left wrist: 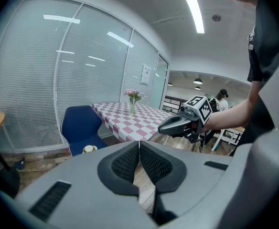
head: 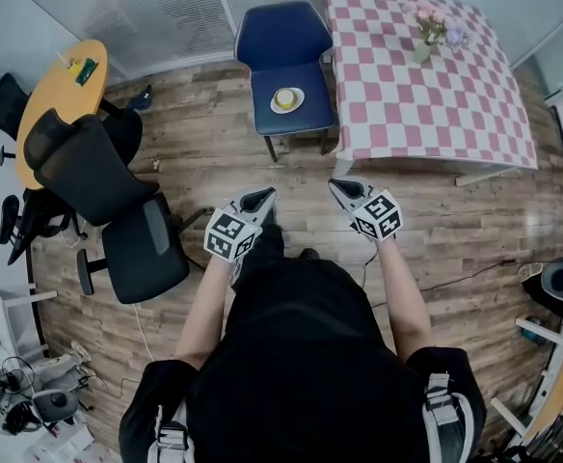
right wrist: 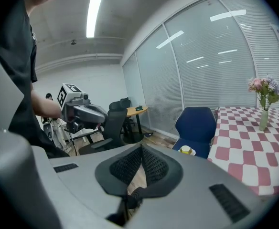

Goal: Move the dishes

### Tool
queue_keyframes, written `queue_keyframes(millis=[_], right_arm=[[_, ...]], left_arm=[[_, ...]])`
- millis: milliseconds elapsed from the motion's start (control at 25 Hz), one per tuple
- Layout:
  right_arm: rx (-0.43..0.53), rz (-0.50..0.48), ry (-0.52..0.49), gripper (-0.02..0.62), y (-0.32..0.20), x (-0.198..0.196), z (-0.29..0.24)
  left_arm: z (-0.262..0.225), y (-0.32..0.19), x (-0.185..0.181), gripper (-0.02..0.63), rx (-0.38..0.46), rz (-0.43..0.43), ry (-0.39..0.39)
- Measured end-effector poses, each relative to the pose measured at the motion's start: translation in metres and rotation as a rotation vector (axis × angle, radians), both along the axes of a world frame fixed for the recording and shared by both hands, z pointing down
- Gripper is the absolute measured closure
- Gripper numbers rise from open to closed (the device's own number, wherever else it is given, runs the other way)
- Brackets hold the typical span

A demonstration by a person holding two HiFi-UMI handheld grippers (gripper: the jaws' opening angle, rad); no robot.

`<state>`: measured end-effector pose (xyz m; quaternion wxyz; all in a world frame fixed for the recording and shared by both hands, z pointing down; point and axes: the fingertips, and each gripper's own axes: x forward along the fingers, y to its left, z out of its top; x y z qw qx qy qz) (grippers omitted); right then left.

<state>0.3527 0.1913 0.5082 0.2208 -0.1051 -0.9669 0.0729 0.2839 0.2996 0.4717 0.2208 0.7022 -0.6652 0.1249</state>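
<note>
The person stretches the bare left arm (head: 208, 305) and right arm (head: 404, 295) forward, both toward the blue chair (head: 286, 75). The left tongs (head: 258, 200) and the right tongs (head: 343, 191) are side by side, near each other but apart, and well short of the chair. Their tips point toward it. On each, the jaws are pressed together and nothing is between them.

Blue chair (head: 283, 35), pink-and-white checked tablecloth (head: 407, 95), yellow cup (head: 286, 97), white saucer (head: 275, 105), black office chair (head: 89, 172), brown plank floor (head: 455, 230)
</note>
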Motion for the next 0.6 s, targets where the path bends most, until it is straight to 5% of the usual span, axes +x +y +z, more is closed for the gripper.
queue_keyframes(millis=[600], right_arm=[[-0.018,0.066,0.062,0.583,-0.023,-0.077,0.023]], left_arm=[[0.010,-0.029,-0.092,0.581,-0.011,0.066,0.020]])
